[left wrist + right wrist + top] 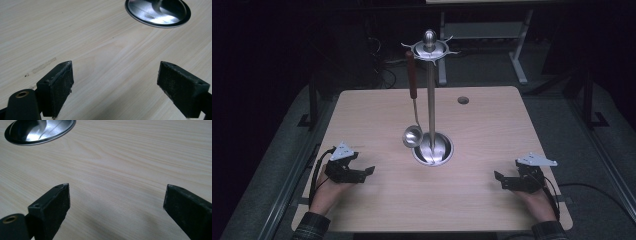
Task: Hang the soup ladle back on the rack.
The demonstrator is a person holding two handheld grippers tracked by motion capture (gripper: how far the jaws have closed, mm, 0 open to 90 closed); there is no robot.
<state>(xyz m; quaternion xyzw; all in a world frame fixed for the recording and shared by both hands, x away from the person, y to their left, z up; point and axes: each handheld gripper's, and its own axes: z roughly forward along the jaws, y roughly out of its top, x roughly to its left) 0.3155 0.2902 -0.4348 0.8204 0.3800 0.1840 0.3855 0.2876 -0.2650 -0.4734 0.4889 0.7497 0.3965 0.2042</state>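
Observation:
A steel utensil stand rises from a round shiny base [433, 149] at the table's middle, its pole [431, 100] topped by a hooked crown [430, 48]. A ladle [413, 135] with a dark red handle [411, 75] hangs from one hook, its bowl just left of the pole near the base. My left gripper [368, 170] rests near the table's front left, open, with nothing between its jaws [115, 82]. My right gripper [499, 176] rests at the front right, also open and empty [116, 205]. The base's rim shows in the left gripper view [158, 12] and the right gripper view [40, 131].
The light wooden table [377, 115] has a round cable hole [463, 100] at the back right. Cables trail from both grippers off the front corners. Beyond the table stand dark floor, desk legs [518, 55] and tangled cables.

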